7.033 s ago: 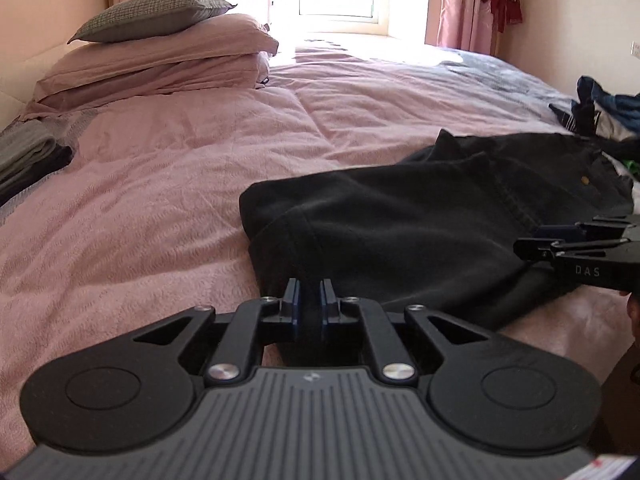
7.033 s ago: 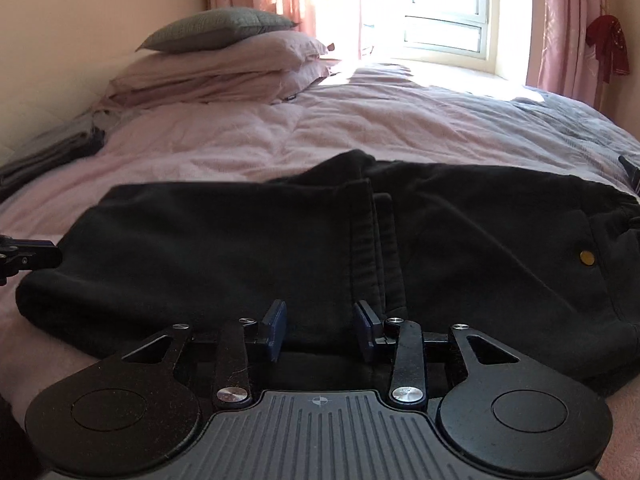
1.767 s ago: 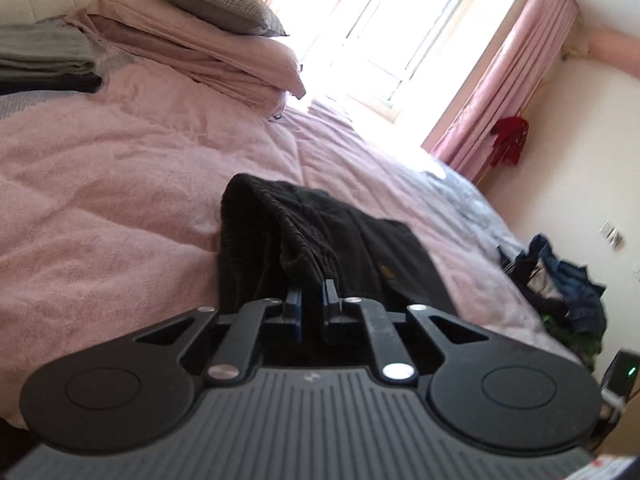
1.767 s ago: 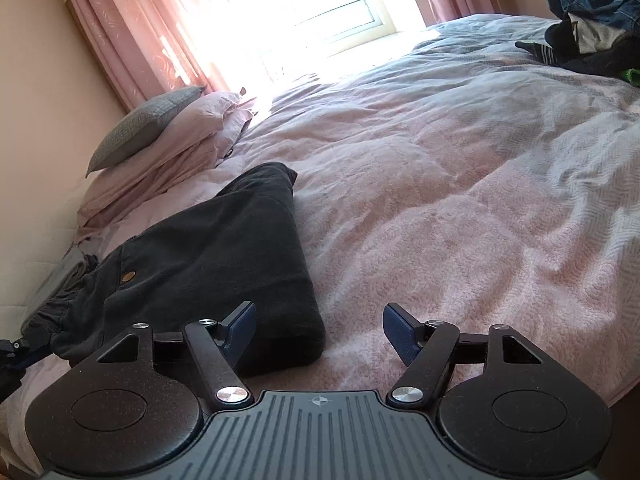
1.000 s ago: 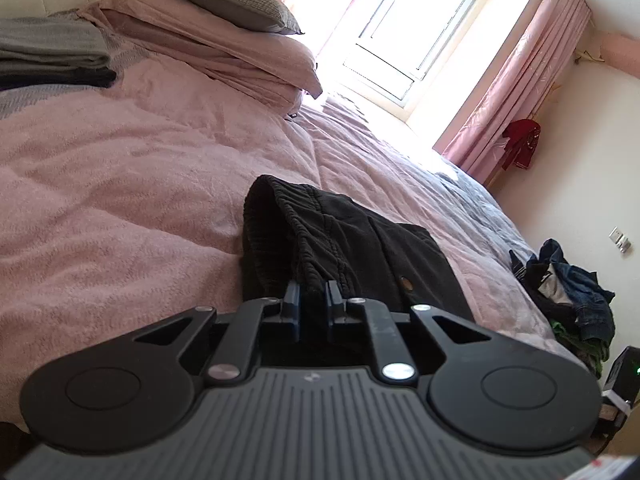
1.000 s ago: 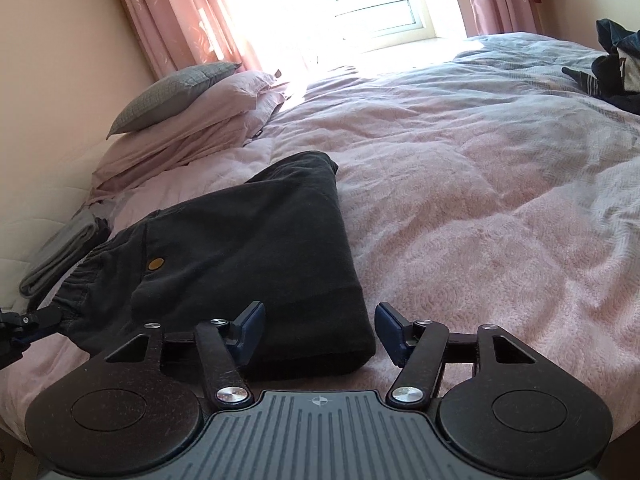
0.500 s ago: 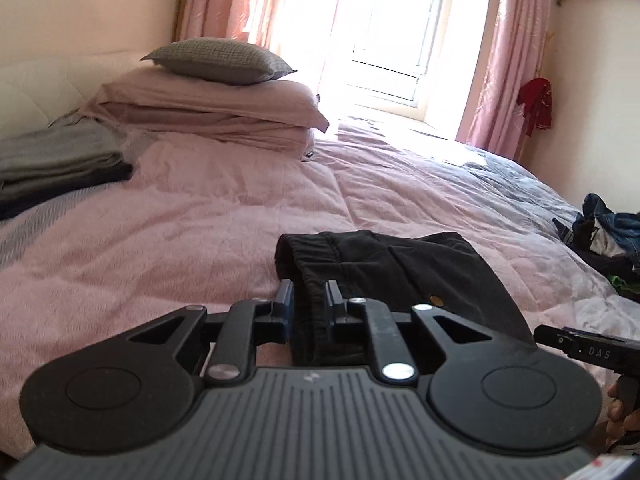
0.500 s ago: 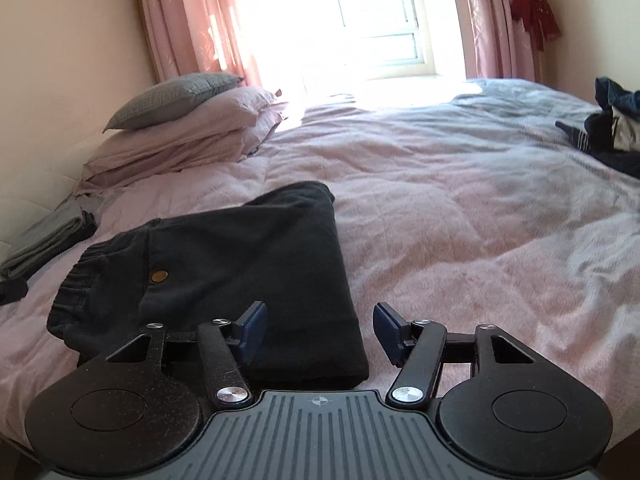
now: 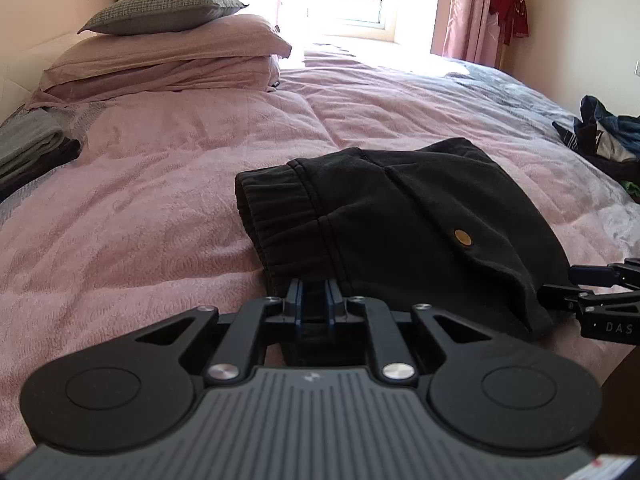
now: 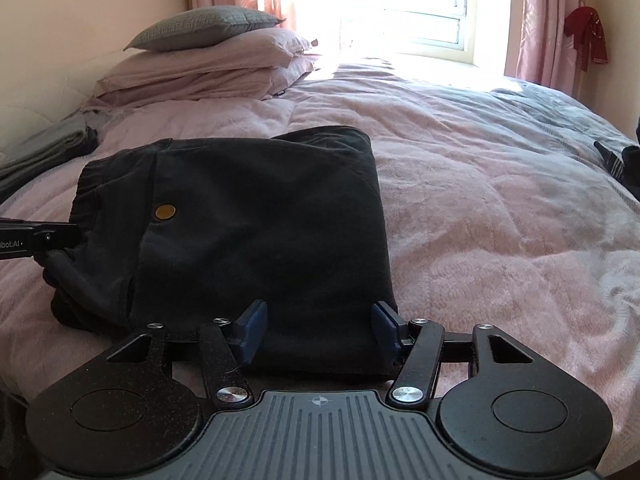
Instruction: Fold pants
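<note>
The black pants (image 9: 400, 208) lie folded into a compact block on the pink bed cover (image 9: 140, 200), a brass button (image 9: 463, 237) facing up. My left gripper (image 9: 313, 300) is shut on the elastic waistband at the block's near left corner; the right wrist view shows it at the far left (image 10: 40, 236). My right gripper (image 10: 319, 320) straddles the near folded edge of the pants (image 10: 260, 220). Its jaws stand wide and are closing, with fabric between them but the pads not pressing. The left wrist view has it at the right edge (image 9: 560, 280).
Stacked pink pillows with a grey one on top (image 9: 172, 40) sit at the head of the bed. Folded grey clothes (image 9: 28, 148) lie at the left edge. A heap of dark clothes (image 9: 604, 140) lies at the right. A bright window is behind.
Both views have rolled back to level. The pants, stretched long earlier, are now a short block. The right gripper has slid left along the near edge, so the fold sits between its jaws.
</note>
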The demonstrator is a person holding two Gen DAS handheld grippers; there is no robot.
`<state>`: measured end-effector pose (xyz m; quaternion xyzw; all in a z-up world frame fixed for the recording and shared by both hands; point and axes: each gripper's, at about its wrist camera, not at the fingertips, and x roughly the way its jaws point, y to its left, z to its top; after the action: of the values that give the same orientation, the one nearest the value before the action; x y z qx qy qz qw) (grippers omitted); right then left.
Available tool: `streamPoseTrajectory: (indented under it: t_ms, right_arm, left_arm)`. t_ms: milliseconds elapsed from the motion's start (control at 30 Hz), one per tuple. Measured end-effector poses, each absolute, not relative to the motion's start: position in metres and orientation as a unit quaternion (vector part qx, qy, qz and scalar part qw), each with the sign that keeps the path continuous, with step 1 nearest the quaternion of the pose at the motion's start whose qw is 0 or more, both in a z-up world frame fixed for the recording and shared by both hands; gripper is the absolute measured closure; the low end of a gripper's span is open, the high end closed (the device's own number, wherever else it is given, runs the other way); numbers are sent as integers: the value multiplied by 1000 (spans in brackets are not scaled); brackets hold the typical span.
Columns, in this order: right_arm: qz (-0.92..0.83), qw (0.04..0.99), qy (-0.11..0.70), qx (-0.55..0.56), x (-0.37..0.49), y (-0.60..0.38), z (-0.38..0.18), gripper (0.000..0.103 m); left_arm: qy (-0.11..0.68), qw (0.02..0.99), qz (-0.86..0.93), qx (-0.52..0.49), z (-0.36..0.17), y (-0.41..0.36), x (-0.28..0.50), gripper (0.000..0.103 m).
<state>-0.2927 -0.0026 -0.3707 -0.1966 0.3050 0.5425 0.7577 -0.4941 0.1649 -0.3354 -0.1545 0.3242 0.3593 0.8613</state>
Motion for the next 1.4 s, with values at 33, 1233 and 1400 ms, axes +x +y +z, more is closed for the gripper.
streamPoseTrajectory:
  t_ms: [33, 1233, 1400]
  right_arm:
    - [541, 753, 314, -204, -291, 0, -369, 48]
    - [19, 784, 531, 322, -338, -41, -296, 48]
    - [6, 769, 509, 387, -348, -29, -317, 48]
  left_arm:
    - [339, 857, 357, -149, -334, 167, -489, 91]
    - [600, 785, -111, -106, -285, 342, -269, 76]
    - [608, 770, -140, -134, -304, 352, -248, 70]
